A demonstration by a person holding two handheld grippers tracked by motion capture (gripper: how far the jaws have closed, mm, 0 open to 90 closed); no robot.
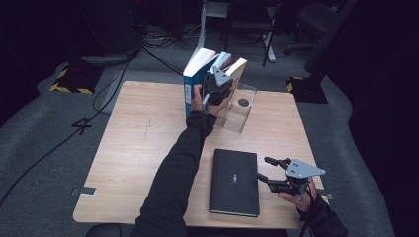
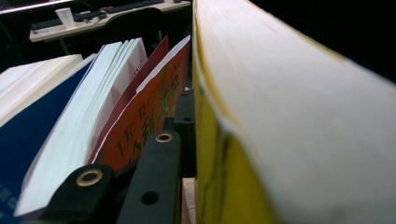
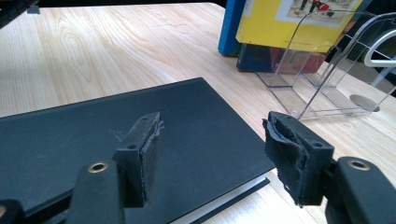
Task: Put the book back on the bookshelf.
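Note:
Several books stand at the table's far edge: a blue one (image 1: 194,74), a thin red-orange one (image 2: 149,116) and a thick yellow one (image 2: 280,116), which leans. My left gripper (image 1: 217,81) is up among them and shut on the yellow book (image 1: 238,66). One black finger (image 2: 159,163) lies against its cover, and the other is hidden behind it. A black book (image 1: 235,181) lies flat near the front edge. My right gripper (image 1: 267,170) stands open at that book's right edge, its left pad above the cover (image 3: 93,126) and nothing between its jaws.
A clear acrylic book stand (image 1: 242,109) sits just right of the standing books, also seen from the right gripper (image 3: 322,79). The wooden table (image 1: 133,148) is bare on its left half. Cables, chairs and stands crowd the dark floor behind.

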